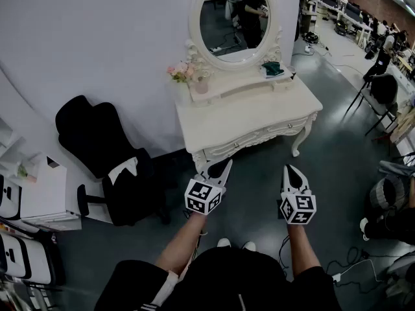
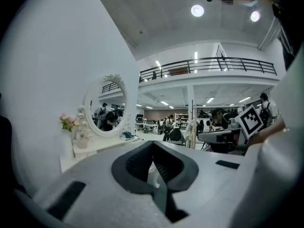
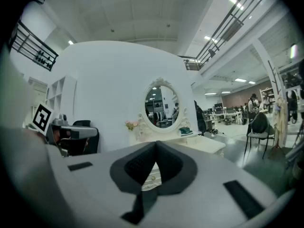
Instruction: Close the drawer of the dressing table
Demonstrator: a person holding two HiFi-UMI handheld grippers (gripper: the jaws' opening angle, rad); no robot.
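Only the head view takes in both tools at once: the left gripper (image 1: 220, 168) and right gripper (image 1: 291, 172) are held side by side on bare forearms that reach forward from the bottom edge. Both are about level, point at the table (image 1: 259, 112) and stop short of it over the grey floor. It also shows the black chair (image 1: 104, 154) left of the table. The drawer (image 1: 256, 140) sits under the front edge of the top; how far it stands out cannot be told. The left gripper view sees the table from its side, with the mirror (image 2: 105, 106) and flowers (image 2: 68, 121) at left, a balcony rail (image 2: 209, 64) beyond, and the other tool's marker cube at right. The right gripper view faces the mirror more squarely, and a bit of the carved table front shows through the hollow below its tips. Both tongs are pressed together at the tips, with nothing pinched.
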